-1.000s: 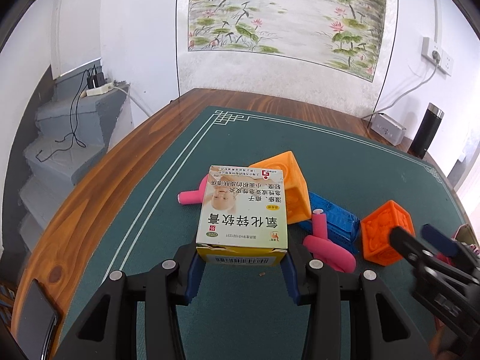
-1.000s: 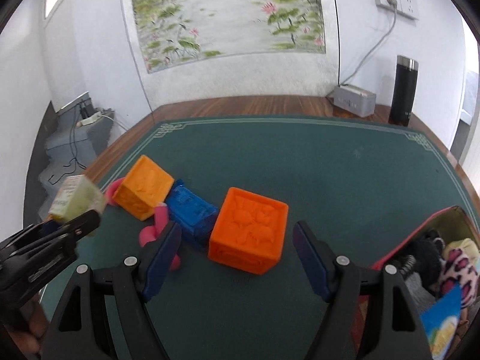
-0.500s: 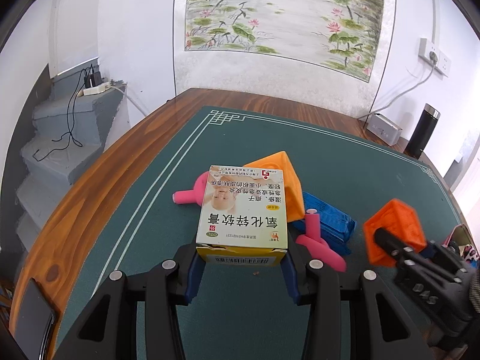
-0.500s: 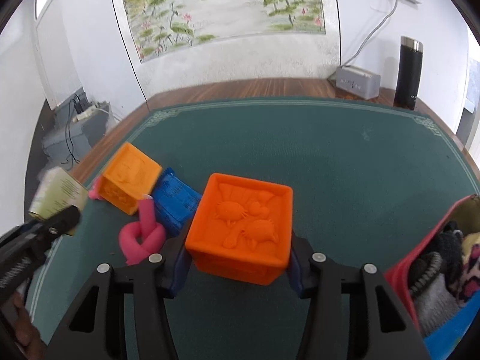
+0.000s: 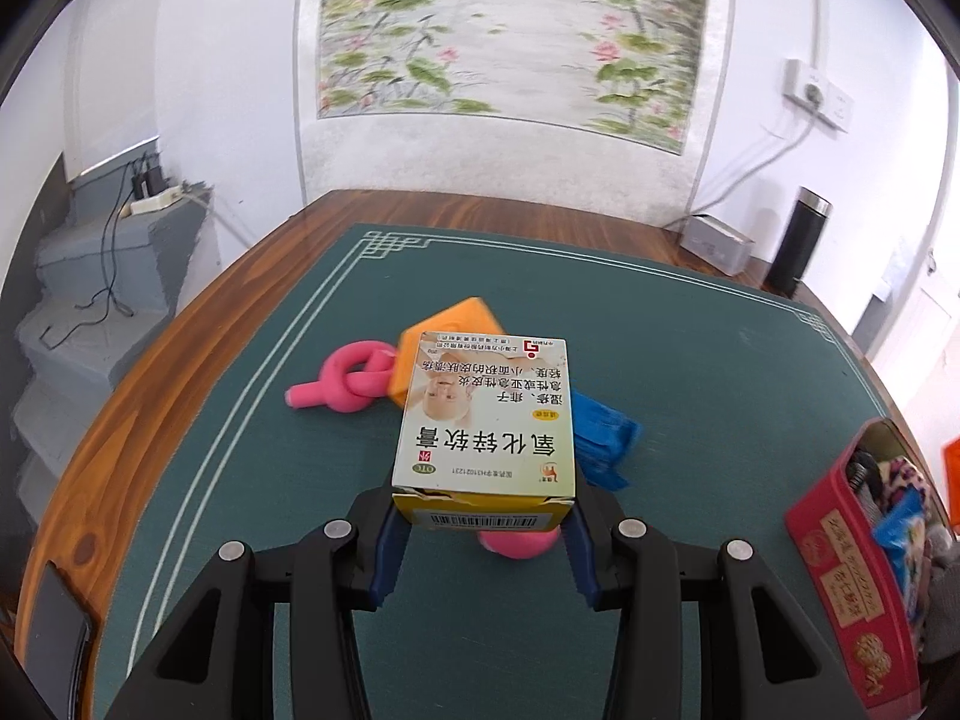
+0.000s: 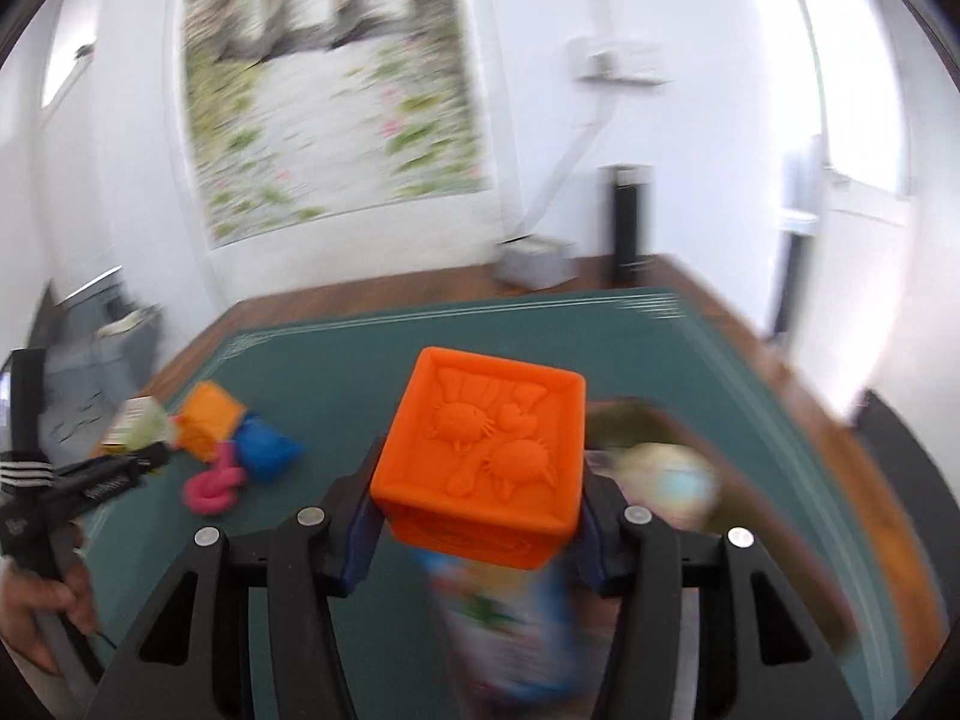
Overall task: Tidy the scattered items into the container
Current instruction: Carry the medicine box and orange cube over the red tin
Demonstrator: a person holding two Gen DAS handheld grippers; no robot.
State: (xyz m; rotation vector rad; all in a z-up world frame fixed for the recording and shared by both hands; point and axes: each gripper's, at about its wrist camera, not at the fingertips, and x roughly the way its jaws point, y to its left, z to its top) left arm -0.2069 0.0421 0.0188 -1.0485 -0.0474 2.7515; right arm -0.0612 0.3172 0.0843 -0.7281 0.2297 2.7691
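My left gripper is shut on a yellow-and-white medicine box and holds it above the green mat. Behind the box lie an orange cube, a pink knotted toy and a blue block; another pink toy peeks out under the box. My right gripper is shut on an orange cat-embossed cube, held in the air above the red container, which looks blurred in the right wrist view. The container holds several items.
A green mat covers a wooden table. A black flask and a grey box stand at the far edge. A dark phone lies at the near left corner.
My right gripper closed on the orange cat cube, lifted it and swung it right over the red container. My left gripper has lifted the medicine box higher and shifted right.
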